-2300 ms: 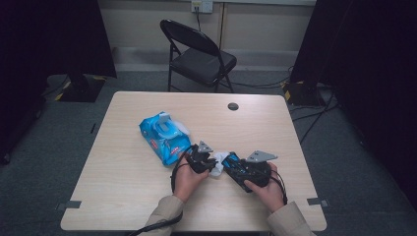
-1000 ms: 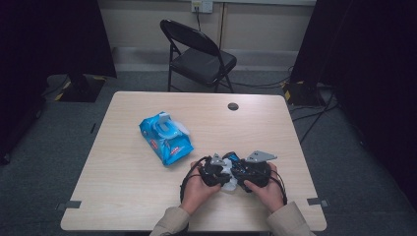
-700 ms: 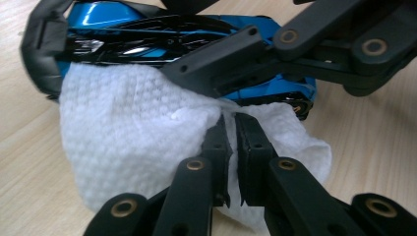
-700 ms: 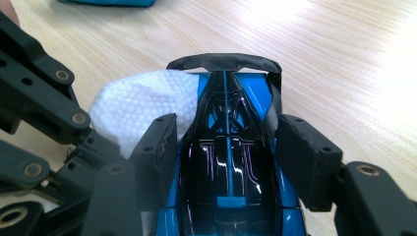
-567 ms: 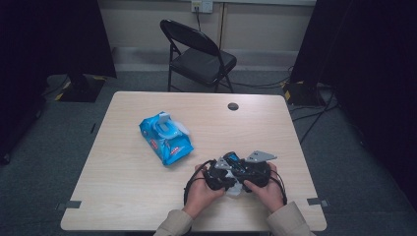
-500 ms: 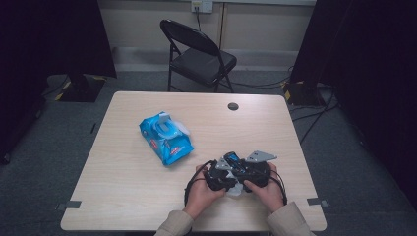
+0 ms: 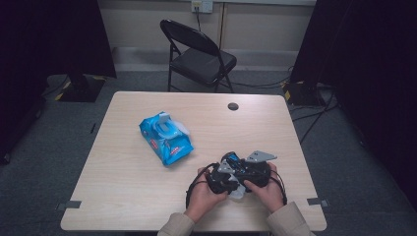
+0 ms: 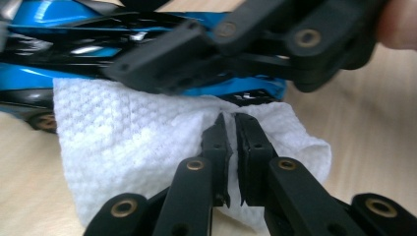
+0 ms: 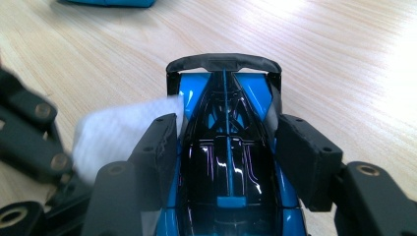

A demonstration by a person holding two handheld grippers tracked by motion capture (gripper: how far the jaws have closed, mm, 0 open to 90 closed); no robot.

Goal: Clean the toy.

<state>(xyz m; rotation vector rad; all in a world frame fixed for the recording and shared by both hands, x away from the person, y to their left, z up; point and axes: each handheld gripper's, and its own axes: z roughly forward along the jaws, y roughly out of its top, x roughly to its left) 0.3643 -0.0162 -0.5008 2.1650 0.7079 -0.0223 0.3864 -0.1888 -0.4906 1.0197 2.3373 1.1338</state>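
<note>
While the right gripper (image 9: 226, 147) clamps the blue toy car (image 9: 227, 162) by its flanks just above the table (image 7: 123, 196) near its front edge, the left gripper (image 8: 231, 147), jaws nipped on a white wipe (image 8: 123, 147), presses it to the car's side; wiping seems underway. Next comes a steady stroke along the body; the wipes pack (image 7: 164, 137) lies apart, flap open, a sheet protruding.

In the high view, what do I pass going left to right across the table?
Blue wipes pack → left gripper, shut on a white wipe → right gripper, gripping the blue toy car.
</note>
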